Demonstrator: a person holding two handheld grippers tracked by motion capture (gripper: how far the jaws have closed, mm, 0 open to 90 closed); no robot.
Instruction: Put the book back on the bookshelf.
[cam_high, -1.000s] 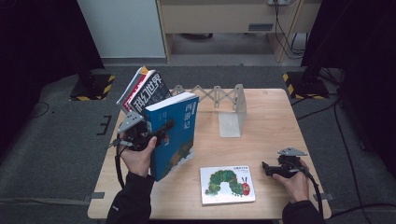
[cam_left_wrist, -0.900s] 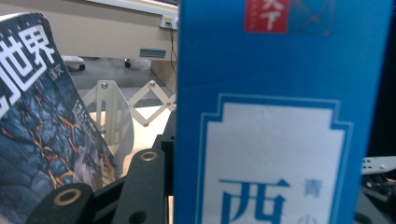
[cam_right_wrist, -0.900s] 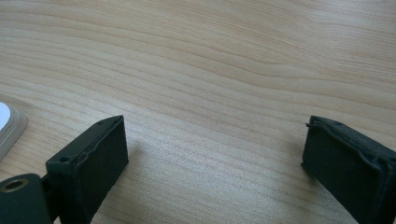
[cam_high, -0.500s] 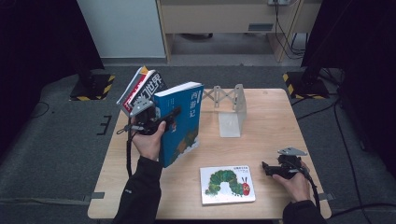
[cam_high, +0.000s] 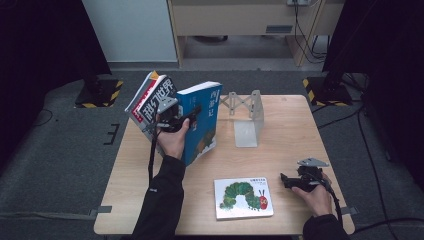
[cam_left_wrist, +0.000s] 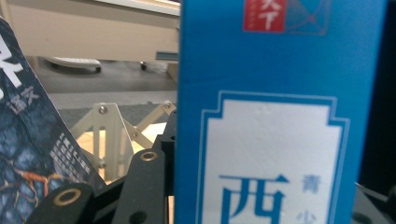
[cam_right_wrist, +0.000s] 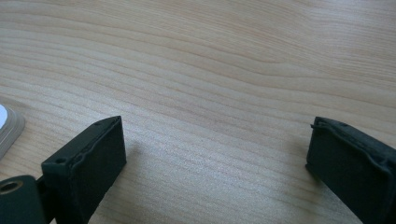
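Two tools: my left tool (cam_high: 192, 114) pinches the upright blue book (cam_high: 204, 120) beside the leaning books (cam_high: 152, 97); my right tool (cam_high: 286, 180) rests spread on the counter (cam_high: 290, 130).

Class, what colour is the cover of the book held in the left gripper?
Blue, with a white panel: the held book, clearest in the left gripper view.

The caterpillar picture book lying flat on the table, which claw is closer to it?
Right. The right claw rests on the table just beside the caterpillar book, jaws open and empty. The left claw is farther back, clamped on the upright blue book.
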